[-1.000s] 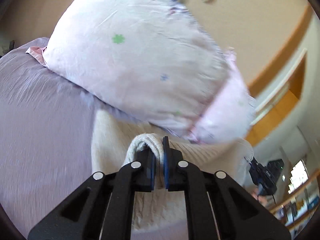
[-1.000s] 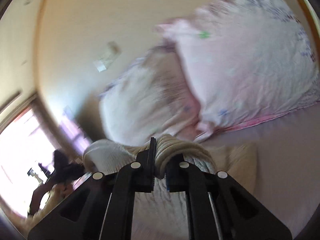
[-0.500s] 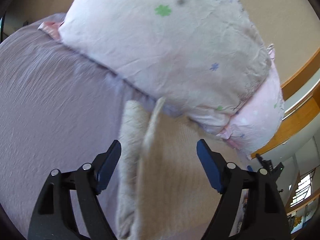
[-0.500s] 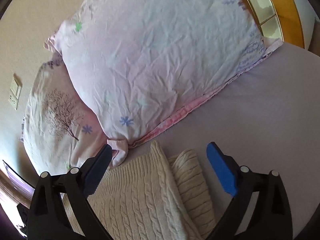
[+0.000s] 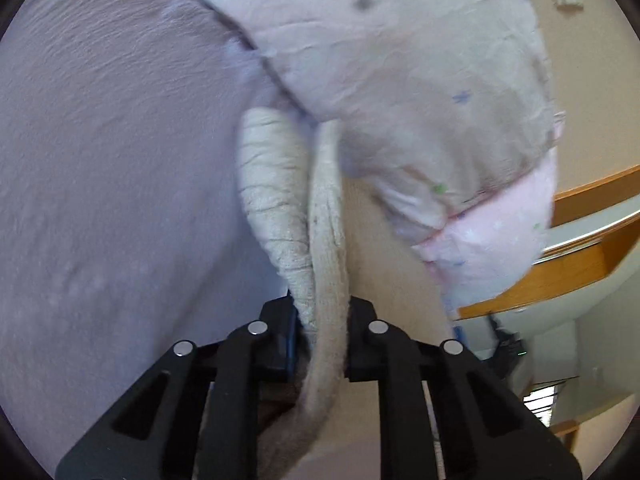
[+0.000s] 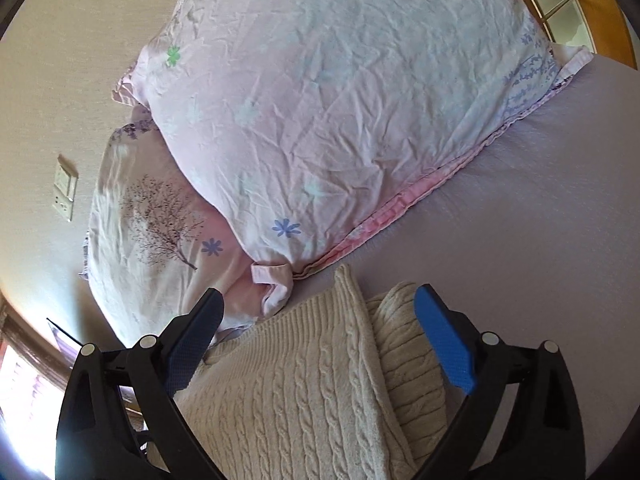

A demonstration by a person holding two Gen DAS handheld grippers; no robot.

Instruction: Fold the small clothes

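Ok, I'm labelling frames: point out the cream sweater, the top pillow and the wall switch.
cream sweater (image 6: 304,392): right wrist view, cable-knit front panel.
top pillow (image 6: 340,112): right wrist view, wrinkled middle of its face.
wall switch (image 6: 65,188): right wrist view, centre of plate.

Cable-knit sweater (image 6: 304,392): cream, raised rope-twist columns; ribbed sleeve (image 6: 408,364).
Front pillow (image 6: 340,120): pale pink, scattered blue and green flowers, lilac sprigs at 2 o'clock, deeper pink flange.
Rear pillow (image 6: 152,216): white-pink, brown tree print, blue flower.
Bedsheet (image 6: 540,220): plain lilac-grey.
Right gripper (image 6: 318,318): black frame, blue pads.
Left gripper (image 5: 320,334): black.
Wall (image 6: 60,40): beige.
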